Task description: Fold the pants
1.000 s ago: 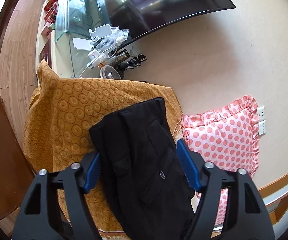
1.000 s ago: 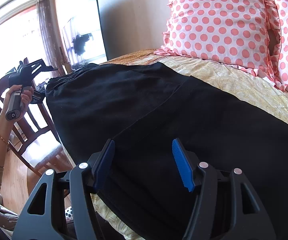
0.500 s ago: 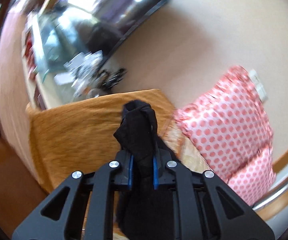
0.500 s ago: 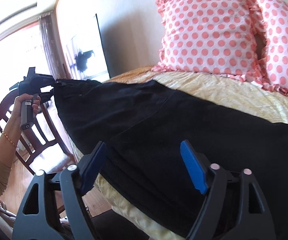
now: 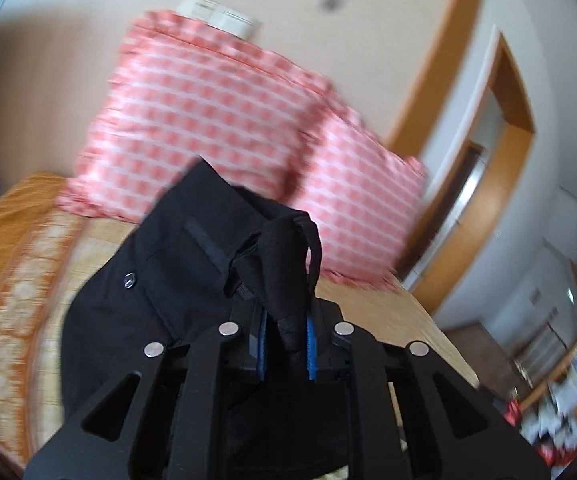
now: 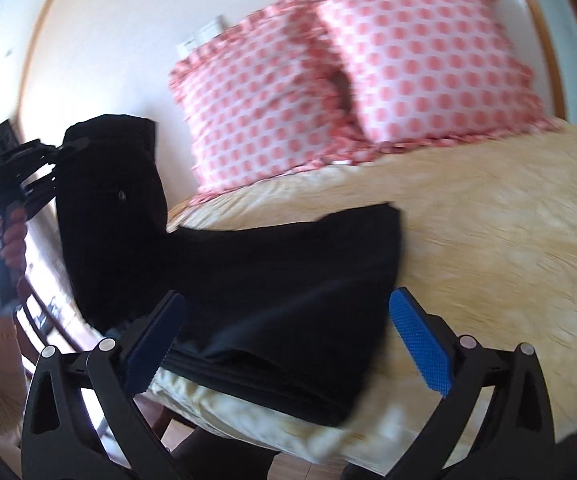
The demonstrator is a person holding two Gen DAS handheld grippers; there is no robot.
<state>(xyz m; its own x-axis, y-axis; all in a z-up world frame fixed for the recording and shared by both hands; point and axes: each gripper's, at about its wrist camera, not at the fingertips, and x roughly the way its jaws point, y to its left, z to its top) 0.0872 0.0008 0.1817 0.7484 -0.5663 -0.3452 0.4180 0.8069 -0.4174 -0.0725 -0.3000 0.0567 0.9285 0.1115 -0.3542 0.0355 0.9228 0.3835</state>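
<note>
The black pants [image 6: 272, 280] lie across the near edge of the bed, with one end raised. My left gripper [image 5: 286, 344] is shut on a bunched fold of the pants [image 5: 192, 280] and holds that end up above the bed. It also shows in the right wrist view [image 6: 48, 160] at the far left, with the lifted cloth hanging from it. My right gripper [image 6: 288, 340] is open and empty, its blue pads [image 6: 418, 344] standing either side of the flat part of the pants, just above it.
Two pink dotted pillows [image 6: 328, 80] lean against the wall at the head of the bed. The yellow bedspread [image 6: 488, 220] covers the bed. A wooden door frame [image 5: 508, 92] is at the right in the left wrist view. Dark chair parts [image 6: 44, 308] stand by the bed edge.
My left gripper has shut on the pants' end, lifted it off the bed and swung it toward the pillows. My right gripper stays open and has shifted along the pants.
</note>
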